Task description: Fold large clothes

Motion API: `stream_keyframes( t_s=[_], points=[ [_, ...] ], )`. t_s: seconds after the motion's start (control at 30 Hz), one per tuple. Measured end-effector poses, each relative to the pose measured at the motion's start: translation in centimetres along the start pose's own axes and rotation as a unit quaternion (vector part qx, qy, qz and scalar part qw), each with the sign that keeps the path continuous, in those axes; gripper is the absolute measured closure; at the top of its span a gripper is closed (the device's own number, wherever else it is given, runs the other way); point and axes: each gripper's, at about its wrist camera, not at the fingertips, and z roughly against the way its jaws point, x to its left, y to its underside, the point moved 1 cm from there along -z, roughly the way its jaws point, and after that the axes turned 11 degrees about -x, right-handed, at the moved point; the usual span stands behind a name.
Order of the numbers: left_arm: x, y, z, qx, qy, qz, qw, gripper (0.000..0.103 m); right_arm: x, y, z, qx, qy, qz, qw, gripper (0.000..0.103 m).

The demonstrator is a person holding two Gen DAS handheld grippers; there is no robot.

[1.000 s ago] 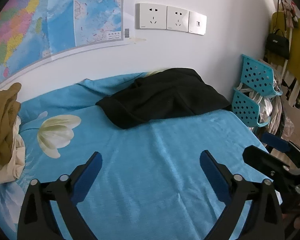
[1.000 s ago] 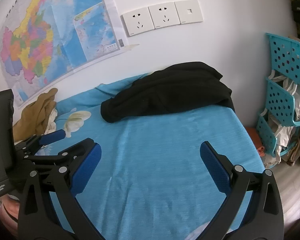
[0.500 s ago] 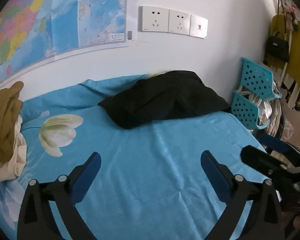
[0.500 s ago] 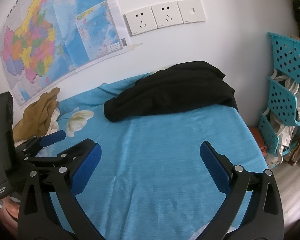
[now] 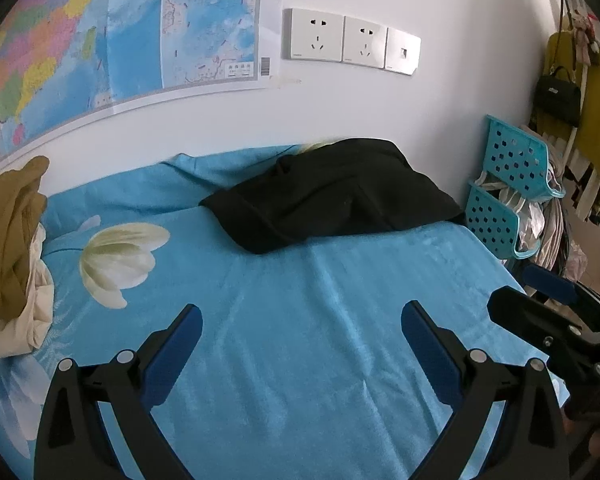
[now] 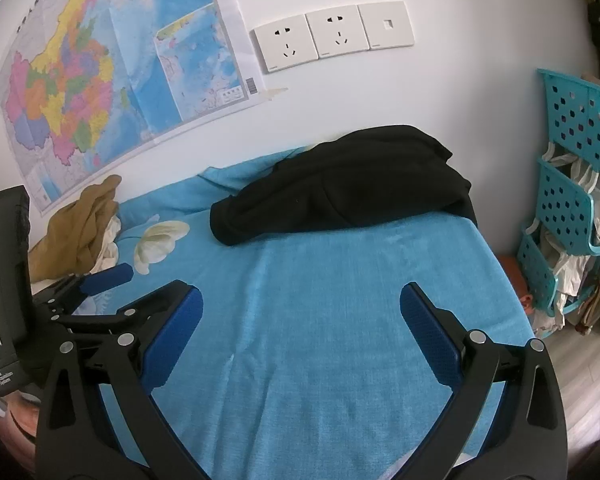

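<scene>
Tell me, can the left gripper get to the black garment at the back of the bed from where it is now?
Probably yes. The left gripper is open and empty, and only bare blue bedsheet lies between it and the black garment. The brown clothes sit off to the side, out of the way.

A black garment [image 5: 336, 196] hides a yellow patch [image 5: 316, 146] at the wall; the map [image 5: 99, 40] runs off the frame, its print unreadable.
</scene>
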Motion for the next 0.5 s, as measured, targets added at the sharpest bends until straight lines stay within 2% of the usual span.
stream_keyframes(
  t_s=[0.23,0.5],
  points=[
    [0.00,-0.14,0.59,-0.020,-0.004,-0.009,0.9998,0.007,0.09,-0.03,0.00,0.001,0.001,0.001,1.000,0.006],
    [0.18,0.07,0.35,-0.004,-0.003,-0.002,1.0000,0.007,0.31,-0.09,0.20,-0.001,0.002,0.004,1.000,0.006]
  ],
)
